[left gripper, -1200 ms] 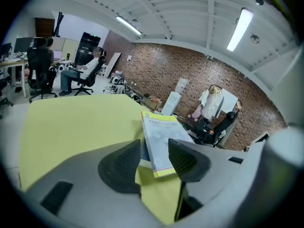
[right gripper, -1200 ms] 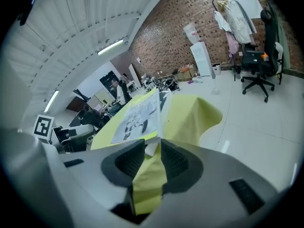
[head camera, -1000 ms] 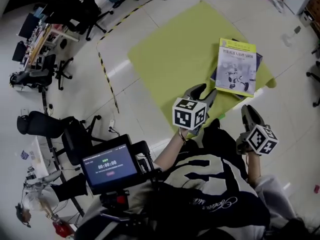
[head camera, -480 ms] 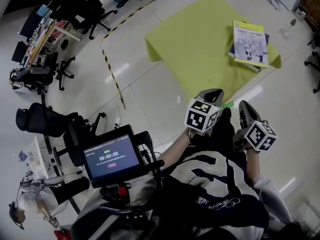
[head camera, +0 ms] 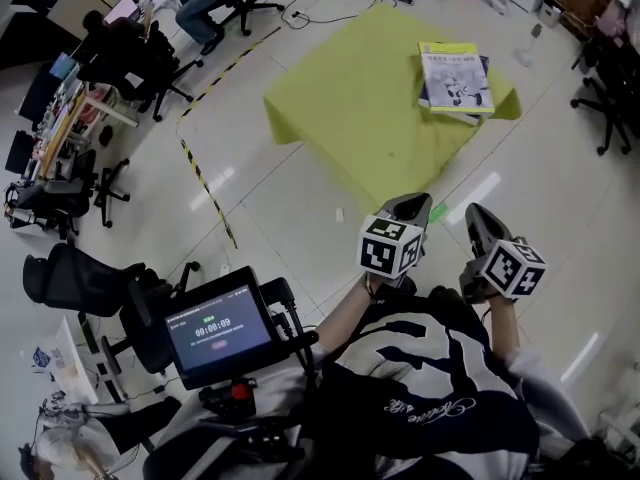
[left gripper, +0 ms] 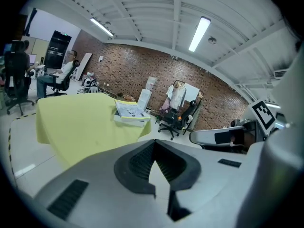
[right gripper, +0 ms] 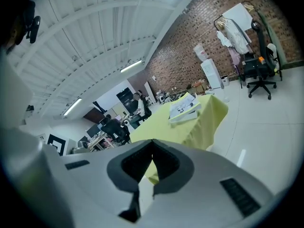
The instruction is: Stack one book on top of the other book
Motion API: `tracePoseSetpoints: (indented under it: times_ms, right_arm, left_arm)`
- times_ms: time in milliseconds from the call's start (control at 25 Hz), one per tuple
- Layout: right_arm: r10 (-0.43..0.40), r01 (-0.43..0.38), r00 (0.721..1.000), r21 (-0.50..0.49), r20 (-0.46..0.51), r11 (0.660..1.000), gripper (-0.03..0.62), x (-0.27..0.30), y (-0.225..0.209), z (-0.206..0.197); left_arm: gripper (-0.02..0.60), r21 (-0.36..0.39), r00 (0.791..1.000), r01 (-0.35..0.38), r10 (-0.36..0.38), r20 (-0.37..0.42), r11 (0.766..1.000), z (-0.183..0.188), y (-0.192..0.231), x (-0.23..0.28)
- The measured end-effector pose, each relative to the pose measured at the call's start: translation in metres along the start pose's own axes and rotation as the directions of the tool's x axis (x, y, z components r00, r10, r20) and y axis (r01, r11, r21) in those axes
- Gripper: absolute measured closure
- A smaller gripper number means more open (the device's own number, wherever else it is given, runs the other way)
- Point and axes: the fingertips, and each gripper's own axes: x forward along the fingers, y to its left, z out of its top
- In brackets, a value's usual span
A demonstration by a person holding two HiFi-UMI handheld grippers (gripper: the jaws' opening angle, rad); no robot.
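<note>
Left gripper (left gripper: pixel 153 145): jaws shut, ribbed pads meeting at the tips, nothing between them. Right gripper (right gripper: pixel 152 151): the same, jaws together and empty.

Head view: both grippers are held side by side close in front of the person's chest, over bare floor (head camera: pixel 300 218), with their tips aimed toward the table. They are near each other but not touching. The left marker cube (head camera: pixel 388 245) and right marker cube (head camera: pixel 513 268) both face up.

The table is well apart from both grippers. A yellow cloth (head camera: pixel 340 108) covers it and hangs over the sides. Both books sit at the cloth's far right corner, as the head view shows it. The top book (head camera: pixel 455 76), with a pale cover and a yellow band along one end, lies flat on the lower book (head camera: pixel 485 66). The lower book is darker, and its edges show past the top one on the right and at the near left corner. The stack is slightly skewed, not flush. Both gripper views show the same pile lying near the table's edge.

Farther out:
- A small screen (head camera: pixel 218 326) is lit on the rig at the person's left.
- Black-and-yellow striped tape (head camera: pixel 205 173) runs across the floor left of the table.
- A black office chair (head camera: pixel 75 278) stands at the left edge.
- A brick wall (left gripper: pixel 142 75) stands behind the table in the left gripper view.
</note>
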Motion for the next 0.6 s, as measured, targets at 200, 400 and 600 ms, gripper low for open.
tracePoseSetpoints:
  times_ms: [200, 400, 600]
  right_arm:
    - [0.020, -0.020, 1.000, 0.001, -0.002, 1.000, 0.600, -0.029, -0.007, -0.001]
    - [0.050, -0.050, 0.999, -0.012, -0.010, 0.999, 0.600, -0.061, -0.009, -0.001]
    - [0.079, -0.080, 0.996, -0.020, -0.026, 0.997, 0.600, -0.083, -0.012, -0.005]
  left_arm:
    - [0.577, -0.027, 1.000, -0.022, 0.022, 0.015, 0.999, -0.008, -0.033, -0.006]
    - [0.577, -0.065, 0.997, -0.037, 0.040, 0.058, 0.997, -0.008, -0.069, -0.011]
    - [0.577, -0.084, 0.996, -0.049, 0.055, 0.073, 0.995, -0.015, -0.095, -0.014]
